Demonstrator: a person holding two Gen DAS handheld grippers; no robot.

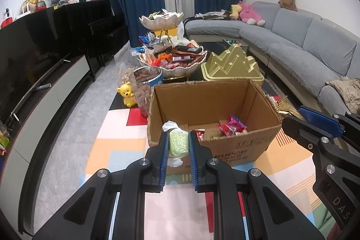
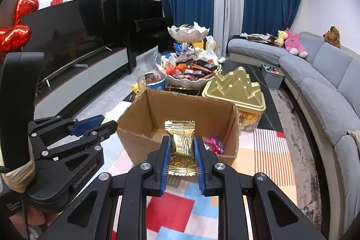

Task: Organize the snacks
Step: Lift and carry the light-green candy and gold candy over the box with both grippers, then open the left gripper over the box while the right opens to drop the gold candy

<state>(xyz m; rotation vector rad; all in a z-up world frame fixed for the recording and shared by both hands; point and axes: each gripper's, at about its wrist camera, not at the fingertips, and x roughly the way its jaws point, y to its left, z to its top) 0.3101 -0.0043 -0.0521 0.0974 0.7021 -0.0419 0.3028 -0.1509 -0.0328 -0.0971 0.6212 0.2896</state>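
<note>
Two wrapped snacks held at an open box

A pale green snack in clear wrap and a gold foil snack with crimped ends sit upright at the near rim of the brown cardboard box; red and pink packets lie inside on its floor.

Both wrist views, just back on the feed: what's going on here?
A person is sorting snacks into the box. The left gripper is shut on a green snack, the right gripper on a gold snack. Both hover at the box's near edge, nothing released yet. A few red packets already lie inside.
</note>
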